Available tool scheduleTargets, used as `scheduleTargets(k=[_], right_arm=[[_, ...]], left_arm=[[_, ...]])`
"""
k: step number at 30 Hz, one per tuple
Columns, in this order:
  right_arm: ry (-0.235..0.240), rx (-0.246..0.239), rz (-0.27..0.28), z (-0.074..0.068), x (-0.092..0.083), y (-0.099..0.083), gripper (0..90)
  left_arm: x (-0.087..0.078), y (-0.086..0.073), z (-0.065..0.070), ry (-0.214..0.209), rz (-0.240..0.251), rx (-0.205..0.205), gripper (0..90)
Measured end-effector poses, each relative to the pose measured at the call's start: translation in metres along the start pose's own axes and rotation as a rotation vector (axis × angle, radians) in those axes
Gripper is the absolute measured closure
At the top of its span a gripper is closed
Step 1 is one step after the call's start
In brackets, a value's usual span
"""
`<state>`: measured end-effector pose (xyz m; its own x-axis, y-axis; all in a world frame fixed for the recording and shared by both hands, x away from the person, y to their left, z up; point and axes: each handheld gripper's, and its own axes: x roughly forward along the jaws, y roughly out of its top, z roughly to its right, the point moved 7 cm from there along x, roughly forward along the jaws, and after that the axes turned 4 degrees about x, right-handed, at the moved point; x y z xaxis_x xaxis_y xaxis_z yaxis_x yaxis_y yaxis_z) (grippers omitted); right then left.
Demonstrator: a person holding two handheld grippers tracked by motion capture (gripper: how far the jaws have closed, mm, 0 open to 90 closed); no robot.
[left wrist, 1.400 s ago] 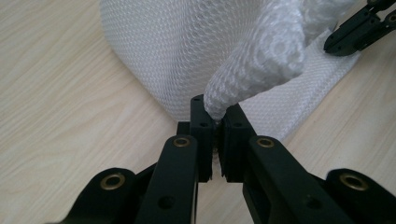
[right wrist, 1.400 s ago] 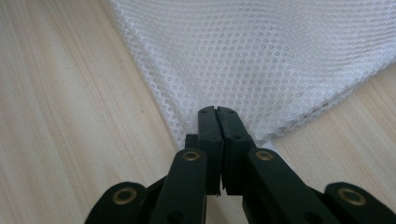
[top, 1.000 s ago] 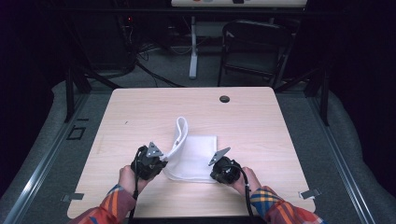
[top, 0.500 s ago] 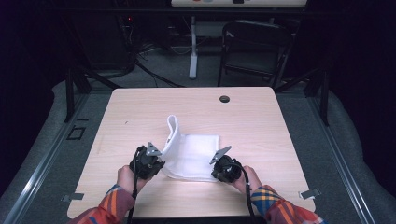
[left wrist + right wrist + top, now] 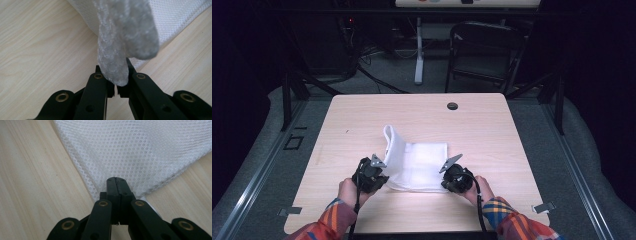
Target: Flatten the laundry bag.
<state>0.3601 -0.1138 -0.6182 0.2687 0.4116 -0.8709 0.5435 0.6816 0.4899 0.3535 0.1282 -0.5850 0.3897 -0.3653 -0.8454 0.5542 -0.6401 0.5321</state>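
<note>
Two claws on a white cloth, pale wooden counter.

Pale wood-grain counter [image 5: 362,125] carries a white mesh-weave cloth [image 5: 419,165] lying near the person's edge, mostly flat, its left side lifted and curled over in an upright fold. Left claw [image 5: 114,75] clamped tight on a bunched corner of that raised fold, which hangs over the jaws. Right claw [image 5: 116,182] pinched closed on the cloth's near right corner, low against the counter. Small black round grommet [image 5: 452,106] near the far edge.
</note>
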Motion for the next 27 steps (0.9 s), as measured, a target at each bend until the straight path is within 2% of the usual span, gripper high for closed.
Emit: scheduleTargets(k=[5, 7, 10, 16, 22, 25, 27], right_arm=[[0.000, 0.002, -0.003, 0.002, -0.001, -0.001, 90.0], [0.001, -0.007, -0.010, 0.004, -0.001, -0.001, 90.0], [0.000, -0.002, -0.012, 0.004, -0.002, -0.001, 90.0], [0.000, 0.012, -0.005, 0.004, -0.001, -0.001, 90.0], [-0.001, 0.020, -0.005, 0.004, -0.001, -0.001, 90.0], [0.001, 0.025, -0.005, 0.004, -0.001, -0.001, 89.8], [0.003, 0.028, -0.006, 0.004, -0.002, 0.000, 86.4]], left_arm=[[-0.001, -0.005, -0.002, -0.027, -0.027, -0.003, 85.2], [-0.004, -0.010, -0.003, -0.059, -0.047, -0.007, 83.0], [-0.008, -0.017, -0.002, -0.100, -0.065, -0.003, 77.4], [-0.016, -0.028, 0.002, -0.137, -0.091, -0.005, 59.6], [-0.027, -0.035, 0.000, -0.137, -0.068, -0.021, 49.1], [-0.031, -0.033, 0.000, -0.134, -0.038, -0.028, 45.3], [-0.033, -0.030, 0.001, -0.149, -0.029, -0.025, 42.3]])
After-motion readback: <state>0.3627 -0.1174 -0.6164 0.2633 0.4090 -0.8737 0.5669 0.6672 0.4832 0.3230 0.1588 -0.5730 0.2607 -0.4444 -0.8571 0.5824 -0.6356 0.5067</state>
